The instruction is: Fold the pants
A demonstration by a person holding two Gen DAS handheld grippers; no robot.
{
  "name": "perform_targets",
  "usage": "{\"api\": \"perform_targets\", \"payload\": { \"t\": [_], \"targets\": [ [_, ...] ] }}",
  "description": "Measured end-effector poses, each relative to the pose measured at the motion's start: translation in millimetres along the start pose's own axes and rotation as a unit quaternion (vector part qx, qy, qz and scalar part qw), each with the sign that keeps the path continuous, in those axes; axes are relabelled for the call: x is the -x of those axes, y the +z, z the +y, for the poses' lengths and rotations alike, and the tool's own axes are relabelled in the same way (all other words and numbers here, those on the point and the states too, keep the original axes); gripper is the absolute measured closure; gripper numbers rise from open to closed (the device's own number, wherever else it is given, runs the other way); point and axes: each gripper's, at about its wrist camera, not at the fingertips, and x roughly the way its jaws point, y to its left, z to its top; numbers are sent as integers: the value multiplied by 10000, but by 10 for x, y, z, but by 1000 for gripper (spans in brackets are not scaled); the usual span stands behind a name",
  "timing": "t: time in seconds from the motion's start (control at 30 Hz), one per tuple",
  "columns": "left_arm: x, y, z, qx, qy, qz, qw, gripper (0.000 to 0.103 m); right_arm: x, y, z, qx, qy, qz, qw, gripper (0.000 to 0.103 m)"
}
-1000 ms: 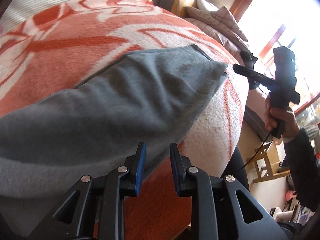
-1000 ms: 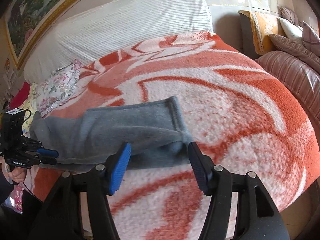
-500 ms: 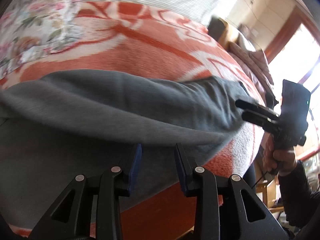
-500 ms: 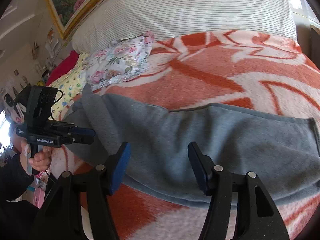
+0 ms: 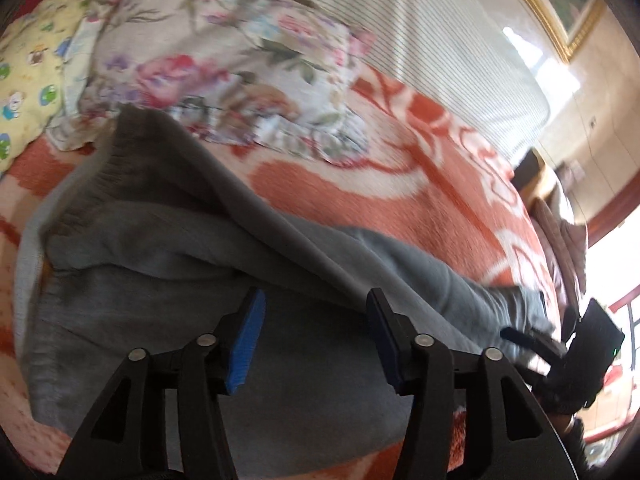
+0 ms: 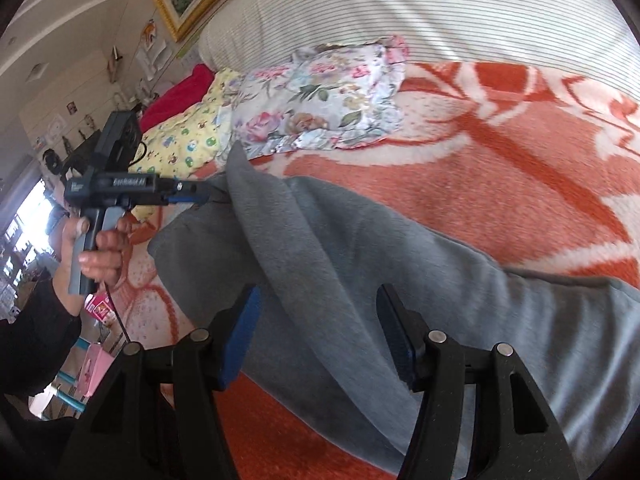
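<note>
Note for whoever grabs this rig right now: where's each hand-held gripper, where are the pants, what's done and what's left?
Left hand-held gripper: open, jaws have just been opening; a fold of the grey pants lies between them, not pinched.
Right hand-held gripper: open over the pants, holding nothing.
Pants: on the orange-and-white blanket, one end near the floral pillow.
Done: one layer appears laid over the other, with a raised ridge by the left gripper.
Left: probably flatten that ridge, align the edges, then fold the pants shorter.
</note>
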Motion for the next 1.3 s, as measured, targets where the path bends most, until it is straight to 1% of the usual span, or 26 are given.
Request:
{"api": "perform_targets", "payload": {
  "t": [0.07,0.13,0.17,0.27,0.37,0.53,0.57,0.63,0.67,0.7,0.73,0.77,0.8,0.83,0.93,0.97,1.1,1.2,1.3],
  "targets": [
    [-14,128,146,200,-21,47,9998,41,-118,43,109,135,41,97,9999,42],
    [-46,285,302,419,-25,85,9991,41,-237,101,210,298,74,173,9994,41],
    [-74,384,378,530,65,94,9985,41,-308,142,269,385,79,209,9990,41],
    [-171,620,566,756,337,175,9964,35,-473,230,409,608,-21,310,9977,41],
    [-321,821,702,875,604,348,9937,35,-657,311,533,820,-87,420,9957,41],
    [-667,1044,880,1052,1176,657,9853,35,-938,361,708,1181,-183,599,9910,41],
    [-714,1063,903,1060,1242,692,9842,37,-980,363,731,1241,-210,629,9901,41],
    [-785,1081,953,1076,1303,724,9830,48,-1069,364,757,1354,-236,695,9881,42],
    [-806,1083,974,1090,1269,740,9831,68,-1107,367,765,1398,-287,718,9872,52],
    [-817,1076,996,1111,1211,762,9834,90,-1146,380,760,1428,-385,750,9862,59],
    [-803,1060,1012,1126,1145,748,9842,95,-1163,391,759,1427,-442,762,9858,73],
    [-763,1046,1016,1103,1124,671,9852,95,-1171,414,740,1390,-477,764,9862,89],
    [-685,1024,977,1040,1134,531,9867,97,-1155,439,716,1323,-479,739,9873,97],
    [-593,996,966,998,1114,407,9879,97,-1120,458,707,1278,-465,675,9884,99],
    [-215,905,881,917,938,-16,9914,98,-927,513,721,1192,-355,407,9914,99],
    [-63,863,843,897,867,-180,9920,99,-844,525,742,1164,-260,310,9924,99],
    [538,598,684,827,660,-776,9914,99,-524,525,856,1206,146,97,9925,99],
    [927,244,611,817,522,-1152,9886,99,-392,454,950,1335,342,166,9903,99],
    [1130,-138,643,963,417,-1342,9854,99,-367,334,1023,1414,498,372,9880,99]
  ]
}}
